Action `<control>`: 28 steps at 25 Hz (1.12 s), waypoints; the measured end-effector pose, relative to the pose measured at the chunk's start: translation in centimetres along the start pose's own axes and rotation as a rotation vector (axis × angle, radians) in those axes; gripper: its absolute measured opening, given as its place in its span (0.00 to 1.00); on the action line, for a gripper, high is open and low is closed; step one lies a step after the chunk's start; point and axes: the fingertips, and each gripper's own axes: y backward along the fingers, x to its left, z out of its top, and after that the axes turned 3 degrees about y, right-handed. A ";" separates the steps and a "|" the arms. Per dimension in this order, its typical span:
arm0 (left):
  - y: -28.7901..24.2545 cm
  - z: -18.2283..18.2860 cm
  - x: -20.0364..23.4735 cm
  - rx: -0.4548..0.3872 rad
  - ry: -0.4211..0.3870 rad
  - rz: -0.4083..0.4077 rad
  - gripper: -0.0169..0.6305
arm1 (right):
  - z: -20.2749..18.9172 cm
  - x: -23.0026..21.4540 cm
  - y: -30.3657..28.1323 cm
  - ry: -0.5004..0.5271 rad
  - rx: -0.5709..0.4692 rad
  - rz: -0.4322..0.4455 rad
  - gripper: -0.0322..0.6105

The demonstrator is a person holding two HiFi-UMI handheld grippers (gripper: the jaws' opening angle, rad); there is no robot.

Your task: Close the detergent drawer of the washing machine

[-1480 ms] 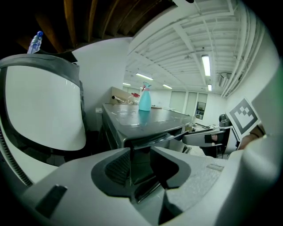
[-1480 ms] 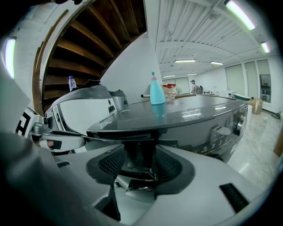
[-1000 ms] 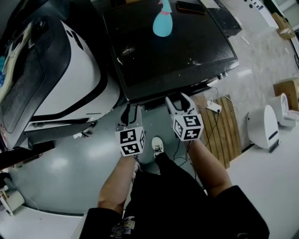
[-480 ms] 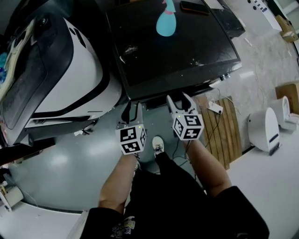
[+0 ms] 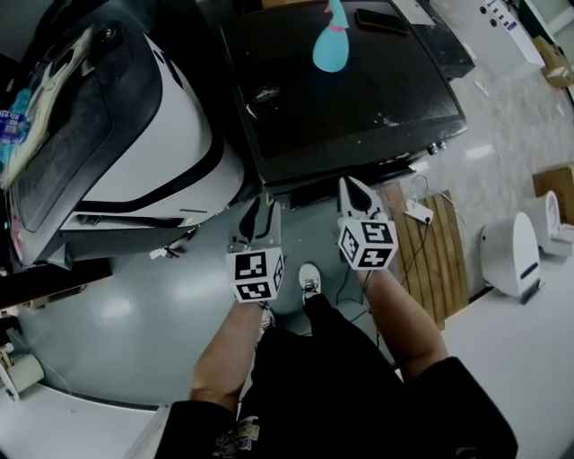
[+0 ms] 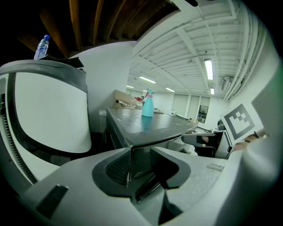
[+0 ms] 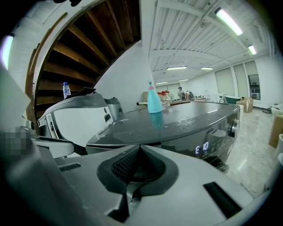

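Observation:
The black washing machine (image 5: 350, 99) fills the upper middle of the head view, and its lit front panel (image 7: 208, 148) shows in the right gripper view. A dark strip (image 5: 305, 192) under the front edge, between the two grippers, may be the detergent drawer; I cannot make it out clearly. My left gripper (image 5: 258, 211) is open just in front of the machine's left front corner (image 6: 132, 143), which shows through the gap between its jaws. My right gripper (image 5: 357, 188) is shut with nothing in it, its tip close to the front edge (image 7: 146, 142).
A white machine (image 5: 170, 134) stands close on the left with a water bottle (image 6: 41, 46) on top. A blue spray bottle (image 5: 330, 49) and a phone (image 5: 381, 18) lie on the washer. To the right are a wooden slat board (image 5: 432, 242), cables and a white appliance (image 5: 509, 251). My shoe (image 5: 309, 278) is below.
The right gripper's jaws, spread apart before, have come together. The left gripper has lifted slightly towards the machine's corner.

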 end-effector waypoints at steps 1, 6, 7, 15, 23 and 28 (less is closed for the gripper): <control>0.5 0.3 -0.1 -0.009 -0.008 -0.011 0.23 | 0.4 0.6 0.3 0.008 -0.009 0.009 0.04; 4.8 2.1 0.0 -0.055 -0.036 -0.048 0.06 | 2.2 4.2 3.0 0.036 -0.045 0.066 0.04; 5.7 2.5 0.0 -0.067 -0.039 -0.058 0.04 | 2.7 4.9 3.7 0.040 -0.058 0.074 0.04; 14.7 6.0 0.1 -0.175 -0.081 -0.170 0.03 | 6.2 12.3 10.7 0.058 -0.178 0.111 0.04; 25.0 6.6 0.5 -0.217 -0.126 -0.269 0.03 | 7.8 20.7 18.7 0.086 -0.255 0.155 0.05; 31.0 5.8 1.4 -0.219 -0.142 -0.308 0.03 | 8.1 25.5 23.1 0.101 -0.295 0.161 0.05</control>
